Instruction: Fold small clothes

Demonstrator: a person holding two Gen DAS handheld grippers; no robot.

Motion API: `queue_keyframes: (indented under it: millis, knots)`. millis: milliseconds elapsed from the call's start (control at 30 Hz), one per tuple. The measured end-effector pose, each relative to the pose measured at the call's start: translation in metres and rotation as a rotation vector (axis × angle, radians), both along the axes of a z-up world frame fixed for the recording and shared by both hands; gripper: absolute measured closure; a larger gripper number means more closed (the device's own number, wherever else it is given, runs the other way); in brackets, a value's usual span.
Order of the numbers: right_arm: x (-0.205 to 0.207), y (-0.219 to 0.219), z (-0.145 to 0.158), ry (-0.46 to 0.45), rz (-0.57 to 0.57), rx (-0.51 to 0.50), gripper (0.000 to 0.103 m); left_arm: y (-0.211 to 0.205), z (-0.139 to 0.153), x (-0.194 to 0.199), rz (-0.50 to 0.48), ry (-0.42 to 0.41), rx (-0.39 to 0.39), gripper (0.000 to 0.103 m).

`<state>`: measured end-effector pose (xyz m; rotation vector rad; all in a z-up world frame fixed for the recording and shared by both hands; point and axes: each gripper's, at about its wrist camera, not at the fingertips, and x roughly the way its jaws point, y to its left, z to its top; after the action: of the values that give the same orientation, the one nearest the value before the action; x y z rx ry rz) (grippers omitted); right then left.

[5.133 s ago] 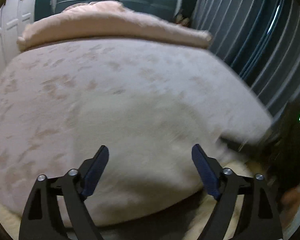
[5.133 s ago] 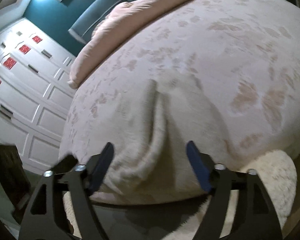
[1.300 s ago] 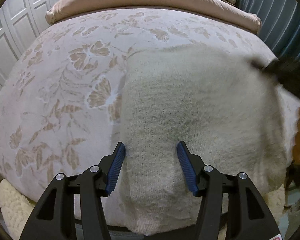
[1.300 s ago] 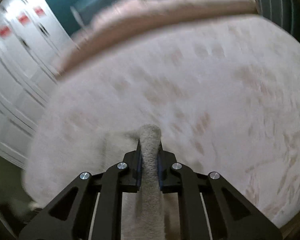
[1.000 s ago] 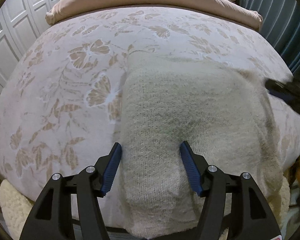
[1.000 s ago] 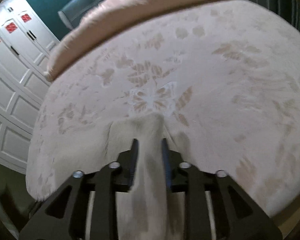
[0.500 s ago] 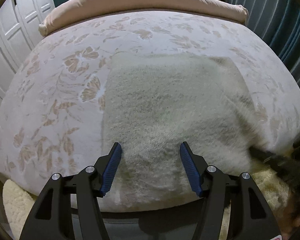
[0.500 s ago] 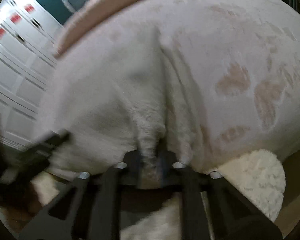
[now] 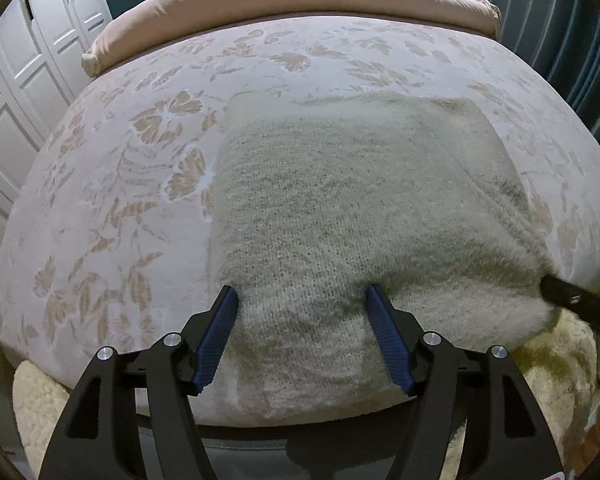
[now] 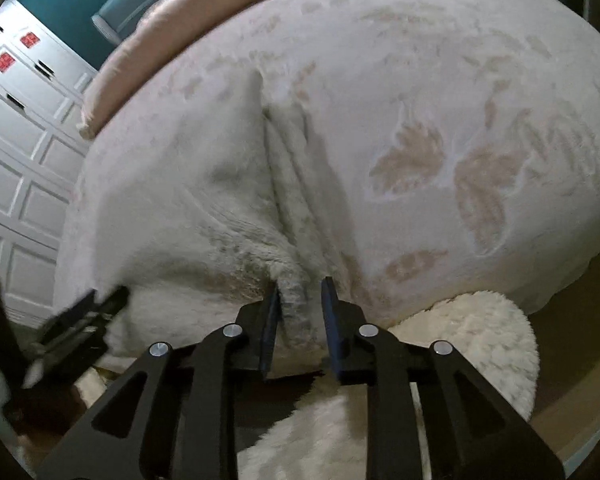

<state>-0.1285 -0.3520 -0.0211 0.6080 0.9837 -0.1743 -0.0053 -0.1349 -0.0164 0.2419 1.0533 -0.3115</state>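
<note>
Right wrist view: your right gripper [image 10: 299, 312] is parting around the sweater [image 9: 340, 208] edge; left gripper [image 9: 302, 340] is gaping. Dragging would undo the fold.

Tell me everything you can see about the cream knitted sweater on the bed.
The sweater is a fuzzy, cream-coloured knit with a ribbed band along its right side. It lies spread flat on the floral bedspread, its near edge hanging over the foot of the bed. The left tool is open, its blue pads straddling the near hem. The right tool has a bunched fold of the right edge between its slightly parted pads.
</note>
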Motion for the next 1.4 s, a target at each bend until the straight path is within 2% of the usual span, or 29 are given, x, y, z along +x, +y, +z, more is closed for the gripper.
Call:
queue_keyframes:
  millis: [133, 200, 300, 367, 400, 567, 633, 700, 767, 867, 933, 1033, 1067, 1100, 1167, 1233, 1333, 1400]
  knots:
    - [0.001, 0.017, 0.036, -0.078, 0.009, -0.128, 0.082, 0.002, 0.000, 0.000, -0.001, -0.002, 0.003, 0.037]
    - [0.012, 0.020, 0.042, -0.106, 0.049, -0.136, 0.082, 0.002, 0.000, 0.001, -0.005, -0.003, 0.007, 0.037]
    - [0.036, 0.030, 0.014, -0.028, 0.090, -0.159, 0.082, 0.002, -0.001, 0.002, -0.002, -0.003, 0.008, 0.037]
    - [0.046, 0.029, -0.018, 0.037, 0.087, -0.184, 0.082, 0.002, -0.001, 0.001, -0.009, -0.001, 0.007, 0.035]
    - [0.044, 0.029, -0.021, 0.016, 0.082, -0.199, 0.080, 0.001, -0.001, 0.001, -0.011, -0.003, 0.010, 0.035]
    - [0.044, 0.027, -0.004, 0.026, 0.076, -0.171, 0.079, 0.000, -0.004, 0.001, -0.004, -0.016, 0.020, 0.033]
    - [0.042, 0.026, 0.003, -0.007, 0.067, -0.151, 0.078, 0.000, -0.004, 0.001, -0.006, -0.018, 0.026, 0.033]
    - [0.035, 0.021, 0.012, -0.041, 0.040, -0.120, 0.070, -0.001, -0.004, 0.001, -0.001, -0.013, 0.018, 0.033]
    - [0.032, 0.019, 0.017, -0.057, 0.035, -0.099, 0.070, 0.005, 0.001, 0.002, 0.014, 0.001, -0.022, 0.033]
    - [0.038, 0.025, 0.002, 0.016, 0.061, -0.147, 0.070, 0.011, -0.002, 0.006, 0.028, 0.029, -0.038, 0.031]
    - [0.045, 0.025, -0.023, 0.077, 0.086, -0.117, 0.067, 0.012, -0.007, 0.007, 0.026, 0.032, -0.020, 0.026]
    - [0.038, 0.017, -0.013, 0.020, 0.046, -0.066, 0.066, 0.018, -0.003, 0.006, 0.029, 0.043, -0.047, 0.026]
    - [0.036, 0.015, -0.009, 0.005, 0.033, -0.063, 0.062, 0.022, -0.001, 0.007, 0.036, 0.063, -0.070, 0.026]
    - [0.034, 0.011, -0.005, -0.011, 0.019, -0.060, 0.048, 0.026, 0.000, 0.008, 0.046, 0.081, -0.090, 0.026]
    - [0.031, 0.006, 0.003, -0.044, -0.003, -0.073, 0.037, 0.036, 0.002, 0.010, 0.080, 0.112, -0.139, 0.025]
    - [0.031, 0.004, 0.007, -0.049, -0.010, -0.090, 0.037, 0.043, 0.003, 0.012, 0.109, 0.123, -0.160, 0.025]
    - [0.038, 0.006, 0.018, -0.087, 0.012, -0.061, 0.037, 0.051, 0.009, 0.012, 0.124, 0.099, -0.158, 0.025]
    - [0.057, 0.008, 0.026, -0.112, 0.046, -0.050, 0.037, 0.052, 0.013, 0.014, 0.128, 0.081, -0.147, 0.025]
